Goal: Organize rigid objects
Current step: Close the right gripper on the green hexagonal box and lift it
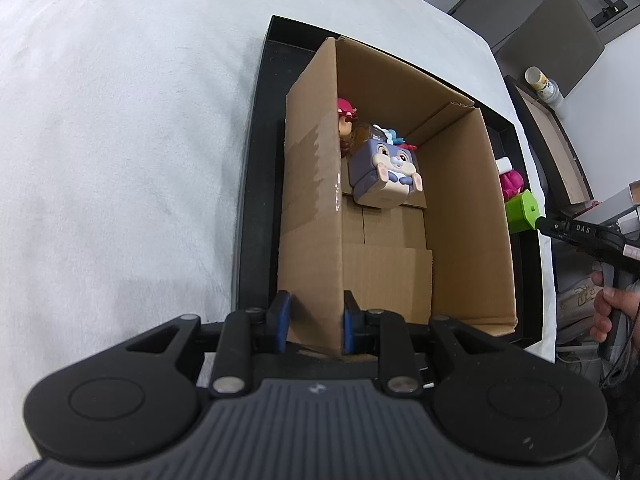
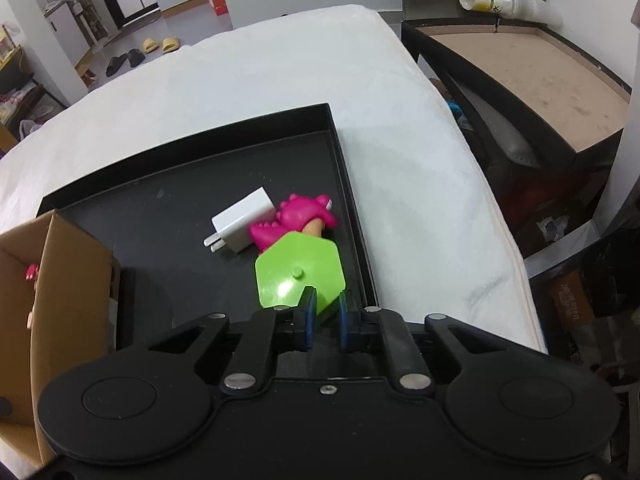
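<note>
Packing is under way: the cardboard box [image 1: 460, 200] wall is clamped by the left gripper [image 1: 315, 322], the green hexagonal piece [image 2: 300, 270] in the black tray [image 2: 352, 184] is pinched by the right gripper [image 2: 323, 316], and a lift over the box rim is judged next.

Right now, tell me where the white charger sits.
In the right wrist view, the white charger lies on the black tray, touching the pink toy, beyond the green block.

Left gripper [image 1: 315, 322] astride cardboard box [image 1: 316, 208] wall.
</note>
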Tool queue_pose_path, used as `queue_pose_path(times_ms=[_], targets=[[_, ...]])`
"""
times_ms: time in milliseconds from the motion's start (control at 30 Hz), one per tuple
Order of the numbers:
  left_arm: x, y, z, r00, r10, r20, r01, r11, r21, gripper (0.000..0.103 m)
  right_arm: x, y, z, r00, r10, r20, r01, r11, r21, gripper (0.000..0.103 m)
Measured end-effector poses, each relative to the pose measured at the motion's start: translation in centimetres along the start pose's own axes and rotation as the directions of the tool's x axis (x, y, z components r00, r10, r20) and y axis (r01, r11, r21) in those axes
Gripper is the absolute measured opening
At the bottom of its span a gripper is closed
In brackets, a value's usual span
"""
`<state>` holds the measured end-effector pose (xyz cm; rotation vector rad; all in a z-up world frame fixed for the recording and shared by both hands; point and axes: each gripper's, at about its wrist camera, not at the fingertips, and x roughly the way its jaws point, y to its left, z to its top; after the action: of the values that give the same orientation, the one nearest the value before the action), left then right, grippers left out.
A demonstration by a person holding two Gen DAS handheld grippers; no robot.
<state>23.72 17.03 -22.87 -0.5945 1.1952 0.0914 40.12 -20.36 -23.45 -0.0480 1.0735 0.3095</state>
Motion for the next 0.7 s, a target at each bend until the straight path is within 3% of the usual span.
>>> queue_pose_path(times_ms=[100, 133, 200, 233, 267, 533, 600, 633, 700], targets=[[0.0, 0.0, -0.1, 1.0, 0.0, -0.001, 0.0, 1.0, 0.0, 0.024, 0.0, 0.0, 0.0, 1.0, 0.009, -0.01, -0.009, 1.0, 0.0, 0.015], [0.0, 0.0, -0.1, 1.0, 0.0, 0.0, 0.0, 1.0, 0.001, 0.024, 0.0, 0.0, 0.1, 1.0, 0.004, -0.013, -0.004, 1.0, 0.002, 0.02], [-0.1, 0.0, -0.1, 1.0, 0.002, 0.002, -0.002, 1.0, 0.002, 0.024, 0.1, 0.2, 0.3, 1.0, -0.013, -0.016, 0.013, 1.0, 0.004, 0.056], [-0.1, -0.1, -0.1, 1.0, 0.003, 0.003, -0.003, 1.0, 0.002, 0.024, 0.0, 0.3, 0.4, 1.0, -0.025, -0.004, 0.025, 1.0, 0.0, 0.079], [-0.1, -0.1, -0.1, 1.0, 0.005, 0.003, -0.005, 1.0, 0.003, 0.024, -0.1, 0.5, 0.4, 0.999, -0.031, 0.015, 0.031, 0.999, -0.008, 0.085], [0.0, -0.1, -0.1, 1.0, 0.008, 0.001, -0.008, 1.0, 0.004, 0.024, 1.6, 1.5, 1.0, 0.999, -0.035, -0.012, 0.034, 0.998, -0.053, 0.085], [0.1, -0.1, -0.1, 1.0, 0.006, 0.0, -0.006, 1.0, 0.002, 0.024, 2.1, 1.7, 1.0, 0.999, -0.038, -0.026, 0.036, 0.997, -0.069, 0.075], [0.2, -0.1, -0.1, 1.0, 0.006, -0.001, -0.006, 1.0, 0.001, 0.024, 2.3, 1.7, 1.0, 0.999, -0.034, -0.034, 0.031, 0.997, -0.075, 0.057], [0.3, -0.1, -0.1, 1.0, 0.009, -0.001, -0.009, 1.0, 0.001, 0.024, 2.2, 1.6, 1.0, 0.999, -0.023, -0.042, 0.02, 0.998, -0.065, 0.052]])
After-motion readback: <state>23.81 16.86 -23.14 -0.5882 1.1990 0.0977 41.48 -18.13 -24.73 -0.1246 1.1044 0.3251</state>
